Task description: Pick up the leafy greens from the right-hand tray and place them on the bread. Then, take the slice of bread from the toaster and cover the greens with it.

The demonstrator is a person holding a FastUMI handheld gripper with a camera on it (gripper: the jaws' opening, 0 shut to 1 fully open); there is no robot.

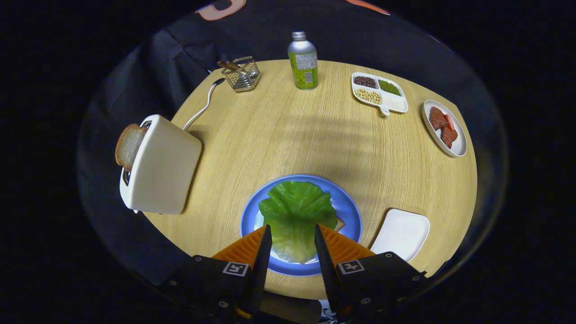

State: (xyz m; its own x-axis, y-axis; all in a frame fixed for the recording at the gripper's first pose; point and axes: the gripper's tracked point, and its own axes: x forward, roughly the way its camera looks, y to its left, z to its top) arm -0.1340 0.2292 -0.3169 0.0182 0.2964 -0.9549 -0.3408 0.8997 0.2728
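While the gripper (pixel 293 234) hangs above the blue plate (pixel 348 211), its fingers stand apart with a clear gap between them and press on nothing. Between the fingers and just ahead of them lies the greens leaf (pixel 294 211), spread flat on the plate. A small corner of bread (pixel 339 223) peeps from under the leaf beside the right finger, so the greens already lie on the bread.

Left of the plate, at the table's (pixel 292 135) edge, stands the toaster (pixel 164 168). A bread slice (pixel 129 145) sticks up out of its slot, and a white cord (pixel 202 105) runs from it across the table towards the far side. Just right of the plate, near the right finger, sits a white tray (pixel 402 234) with nothing in it.

Well beyond the fingers, along the far side, are a wire basket (pixel 245 74) holding something brown, a bottle (pixel 302 60) with a green label, and a divided dish (pixel 380 92) of dark, green and pale beans. Further right is an oval dish (pixel 445 128) with reddish-brown pieces on it.
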